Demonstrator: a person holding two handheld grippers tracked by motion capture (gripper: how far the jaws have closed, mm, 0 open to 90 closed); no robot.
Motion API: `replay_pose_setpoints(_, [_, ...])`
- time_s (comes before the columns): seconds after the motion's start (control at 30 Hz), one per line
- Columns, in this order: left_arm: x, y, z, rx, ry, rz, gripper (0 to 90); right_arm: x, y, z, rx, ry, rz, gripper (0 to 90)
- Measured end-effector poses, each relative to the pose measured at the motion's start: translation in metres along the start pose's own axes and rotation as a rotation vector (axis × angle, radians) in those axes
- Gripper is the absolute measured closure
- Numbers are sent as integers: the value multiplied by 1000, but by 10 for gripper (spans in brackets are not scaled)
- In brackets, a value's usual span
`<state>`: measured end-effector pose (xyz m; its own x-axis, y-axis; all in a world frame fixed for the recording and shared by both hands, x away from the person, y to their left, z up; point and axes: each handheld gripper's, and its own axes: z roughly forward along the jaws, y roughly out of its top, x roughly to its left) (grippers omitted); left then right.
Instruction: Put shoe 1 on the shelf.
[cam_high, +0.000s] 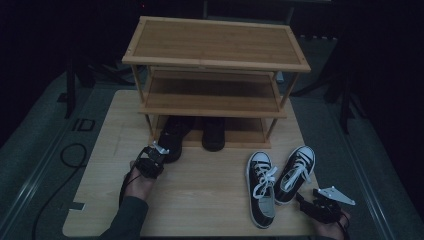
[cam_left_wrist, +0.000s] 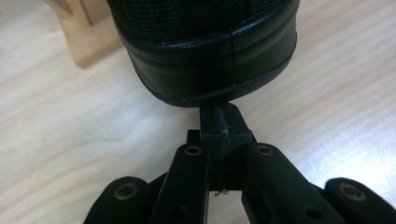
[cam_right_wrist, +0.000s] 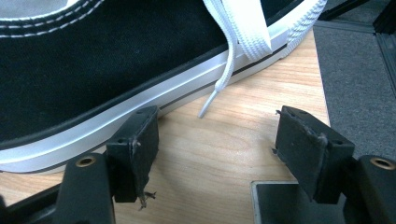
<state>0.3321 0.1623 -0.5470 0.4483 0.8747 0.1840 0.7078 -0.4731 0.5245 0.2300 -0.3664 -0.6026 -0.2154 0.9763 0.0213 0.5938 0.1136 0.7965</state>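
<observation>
Shoe heel (cam_left_wrist: 205, 60) against hand-held gripper (cam_left_wrist: 223, 122)

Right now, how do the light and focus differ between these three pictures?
High view: dim, dark surroundings, yet the shoe rack reads clearly. Left gripper view: bright, washed-out table, sharp black shoe. Right gripper view: evenly lit, sneaker and lace crisp.

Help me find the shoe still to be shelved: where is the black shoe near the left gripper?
In the high view, the black shoe sits left of centre, half under the rack's bottom shelf, beside its pair, the shut left gripper at its heel.
</observation>
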Motion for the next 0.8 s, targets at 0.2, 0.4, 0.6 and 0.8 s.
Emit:
replay_pose_setpoints(0.2, [9, 11, 3, 2, 14, -13, 900, 0, 0, 0, 0, 0, 0, 298])
replay_pose_setpoints(0.4, [12, 17, 7, 5, 13, -17, 900, 0, 0, 0, 0, 1, -1, 298])
replay_pose_setpoints(0.6, [10, 23, 11, 3, 15, -16, 900, 0, 0, 0, 0, 1, 0, 297])
replay_pose_setpoints(0.8, [7, 31, 13, -1, 15, -6, 900, 0, 0, 0, 0, 1, -1, 297])
